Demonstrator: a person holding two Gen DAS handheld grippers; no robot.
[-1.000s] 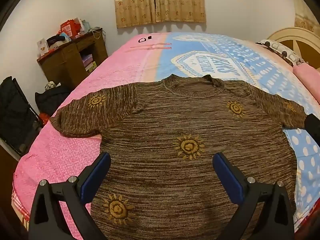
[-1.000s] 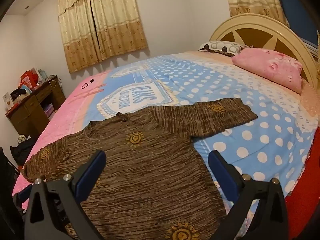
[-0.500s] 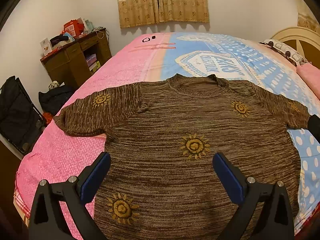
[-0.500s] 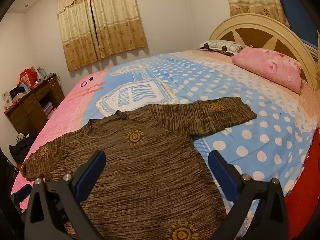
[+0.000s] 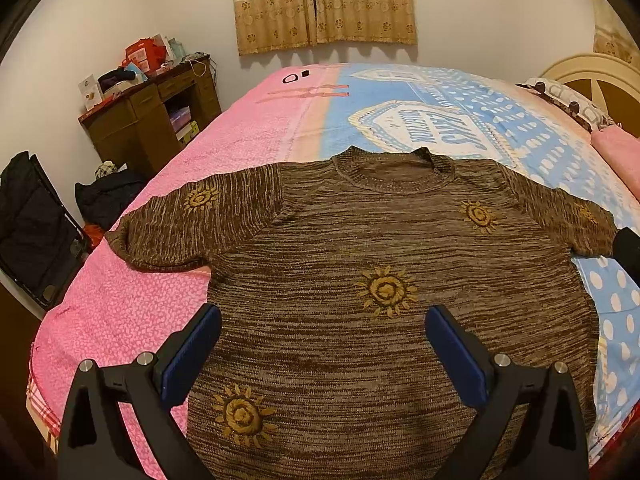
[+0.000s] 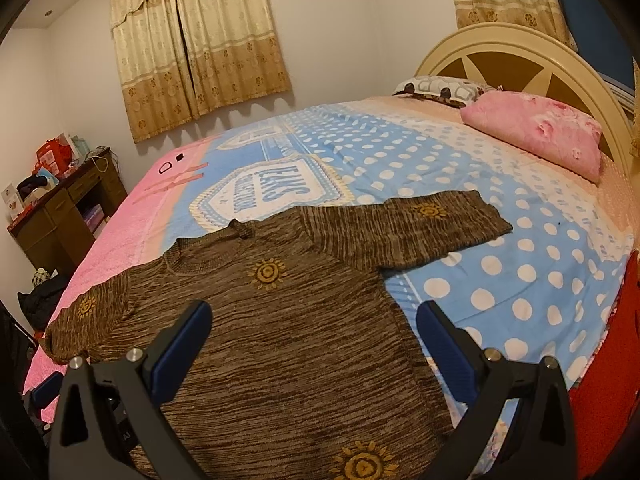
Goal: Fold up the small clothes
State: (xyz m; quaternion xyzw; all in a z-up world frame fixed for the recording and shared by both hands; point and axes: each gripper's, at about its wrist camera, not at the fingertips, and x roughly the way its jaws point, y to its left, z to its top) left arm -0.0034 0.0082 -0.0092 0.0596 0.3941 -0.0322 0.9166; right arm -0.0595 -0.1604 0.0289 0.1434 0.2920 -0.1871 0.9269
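Since the earlier frames, both cameras have shifted slightly, so the sweater sits a little further right in the left view and its right sleeve somewhat higher in the right view; the garment itself has not moved. Left gripper hovers over the sweater, jaws spread wide, holding nothing. Right gripper is likewise wide open and empty above the sweater. The brown knit sweater lies flat, front up, sleeves spread, on the near part of the bed, collar pointing far.

Left view alone shows the whole left sleeve on the pink side of the cover and the black bag at the far left. Right view alone shows the full right sleeve on the polka-dot area, the pink pillow and the headboard. Both views show the desk and curtains.
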